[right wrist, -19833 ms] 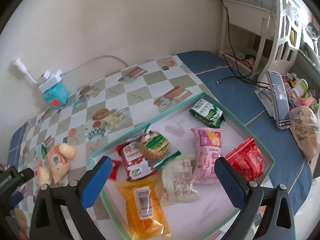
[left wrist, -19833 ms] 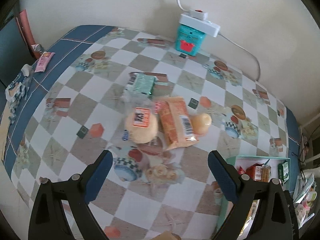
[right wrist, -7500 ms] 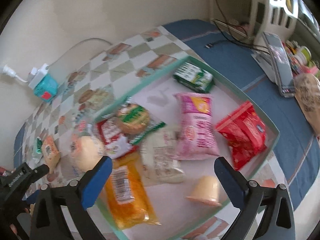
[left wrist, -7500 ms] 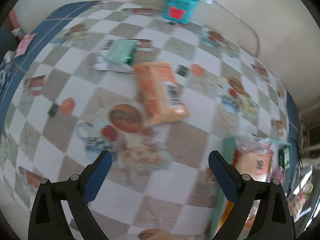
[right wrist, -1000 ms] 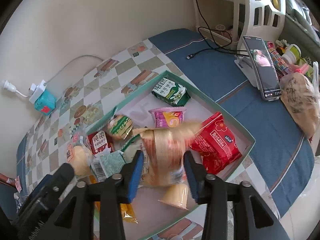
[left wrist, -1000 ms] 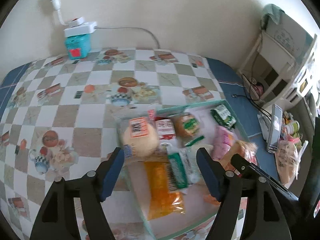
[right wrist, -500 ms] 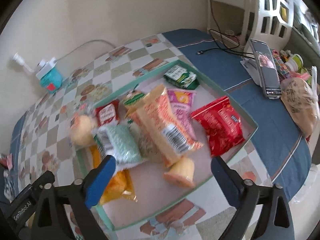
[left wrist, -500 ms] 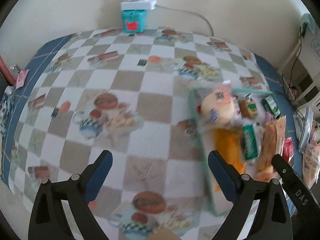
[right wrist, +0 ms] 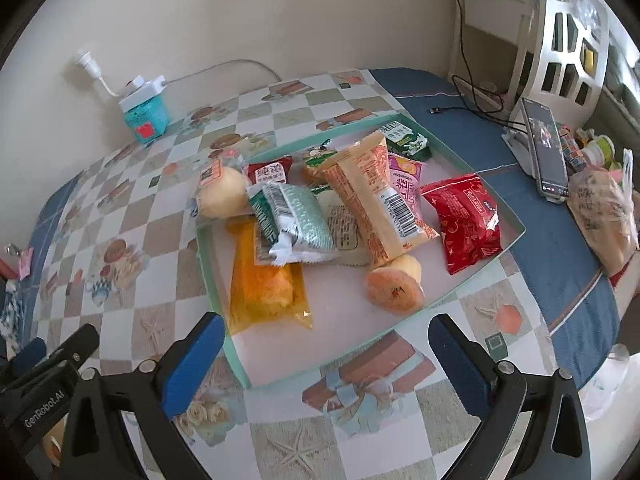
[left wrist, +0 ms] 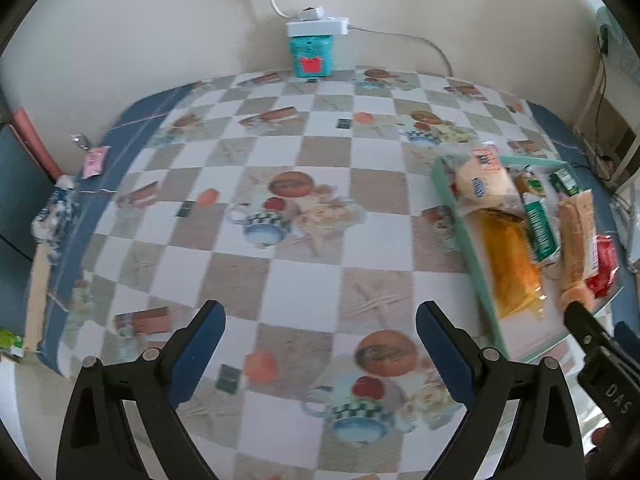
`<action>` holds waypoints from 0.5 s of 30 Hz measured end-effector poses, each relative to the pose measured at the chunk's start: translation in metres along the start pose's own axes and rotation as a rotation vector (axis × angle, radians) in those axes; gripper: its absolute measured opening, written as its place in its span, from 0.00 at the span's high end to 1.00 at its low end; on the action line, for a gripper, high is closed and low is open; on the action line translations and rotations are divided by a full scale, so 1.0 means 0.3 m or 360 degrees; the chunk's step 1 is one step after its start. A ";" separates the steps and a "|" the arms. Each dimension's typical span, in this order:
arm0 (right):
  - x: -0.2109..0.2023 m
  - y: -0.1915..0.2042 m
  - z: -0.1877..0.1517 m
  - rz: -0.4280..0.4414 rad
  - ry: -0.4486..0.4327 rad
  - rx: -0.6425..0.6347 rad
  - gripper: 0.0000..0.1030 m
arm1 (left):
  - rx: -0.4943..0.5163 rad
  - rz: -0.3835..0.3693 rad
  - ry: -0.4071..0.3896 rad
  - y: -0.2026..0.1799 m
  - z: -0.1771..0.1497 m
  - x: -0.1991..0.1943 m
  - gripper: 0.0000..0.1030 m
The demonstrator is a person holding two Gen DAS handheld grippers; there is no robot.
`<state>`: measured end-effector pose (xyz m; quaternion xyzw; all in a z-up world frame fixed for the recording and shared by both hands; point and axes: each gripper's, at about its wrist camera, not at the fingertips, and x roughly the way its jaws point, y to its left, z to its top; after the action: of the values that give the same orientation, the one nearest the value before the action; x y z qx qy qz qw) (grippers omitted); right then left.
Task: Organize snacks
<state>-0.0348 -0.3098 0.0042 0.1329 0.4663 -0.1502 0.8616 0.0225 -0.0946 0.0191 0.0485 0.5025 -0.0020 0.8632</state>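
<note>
A shallow mint-green tray on the checked tablecloth holds several snacks: an orange packet, a green-silver packet, a yellow packet, a red packet, a round bun and a small cake. The tray also shows at the right of the left wrist view. My right gripper is open and empty, just in front of the tray. My left gripper is open and empty over bare tablecloth, left of the tray.
A teal box with a white power strip stands against the wall. A phone on a stand, a cable and a bagged item lie right of the tray. A pink wrapper lies at the table's left edge.
Both grippers have drawn back from the tray. The right gripper let go of the orange packet, which now lies in the tray. The left view swung left over the tablecloth.
</note>
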 end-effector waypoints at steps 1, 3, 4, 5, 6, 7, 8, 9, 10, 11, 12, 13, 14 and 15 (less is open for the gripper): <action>-0.005 0.003 -0.007 -0.0002 -0.0004 -0.0005 0.00 | 0.0006 0.0013 -0.0001 0.004 -0.007 -0.001 0.06; -0.010 0.004 -0.019 -0.0003 -0.0005 -0.0011 0.00 | 0.0014 0.0015 0.0004 0.009 -0.019 -0.003 0.06; -0.011 0.005 -0.025 -0.0004 -0.0004 -0.0015 0.00 | 0.0016 0.0015 0.0007 0.010 -0.024 -0.004 0.06; -0.014 0.007 -0.032 -0.0009 -0.0003 -0.0021 0.00 | 0.0019 0.0013 0.0008 0.012 -0.029 -0.006 0.06; -0.014 0.008 -0.037 -0.0015 -0.0001 -0.0026 0.00 | 0.0024 0.0013 0.0007 0.010 -0.033 -0.008 0.06; -0.014 0.008 -0.039 -0.0021 0.0000 -0.0029 0.00 | 0.0026 0.0014 0.0006 0.009 -0.035 -0.009 0.06; -0.015 0.009 -0.043 -0.0025 0.0001 -0.0033 0.00 | 0.0026 0.0015 0.0007 0.010 -0.038 -0.011 0.06; -0.016 0.009 -0.047 -0.0029 0.0001 -0.0038 0.00 | 0.0026 0.0012 0.0007 0.012 -0.040 -0.013 0.06; -0.017 0.010 -0.049 -0.0031 0.0001 -0.0040 0.00 | 0.0024 0.0008 0.0007 0.014 -0.041 -0.014 0.06; -0.018 0.011 -0.054 -0.0035 0.0000 -0.0043 0.00 | 0.0024 0.0007 0.0009 0.016 -0.042 -0.015 0.06; -0.018 0.012 -0.056 -0.0039 0.0001 -0.0047 0.00 | 0.0024 0.0008 0.0010 0.017 -0.044 -0.016 0.06; -0.019 0.014 -0.059 -0.0043 0.0000 -0.0052 0.00 | 0.0025 0.0010 0.0011 0.017 -0.045 -0.018 0.06; -0.020 0.014 -0.060 -0.0045 -0.0002 -0.0055 0.00 | 0.0025 0.0013 0.0013 0.019 -0.047 -0.018 0.06; -0.021 0.015 -0.062 -0.0047 -0.0004 -0.0057 0.00 | 0.0023 0.0016 0.0013 0.019 -0.048 -0.020 0.06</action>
<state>-0.0504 -0.2979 0.0001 0.1105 0.4698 -0.1546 0.8621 0.0074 -0.0878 0.0177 0.0572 0.5057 -0.0011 0.8608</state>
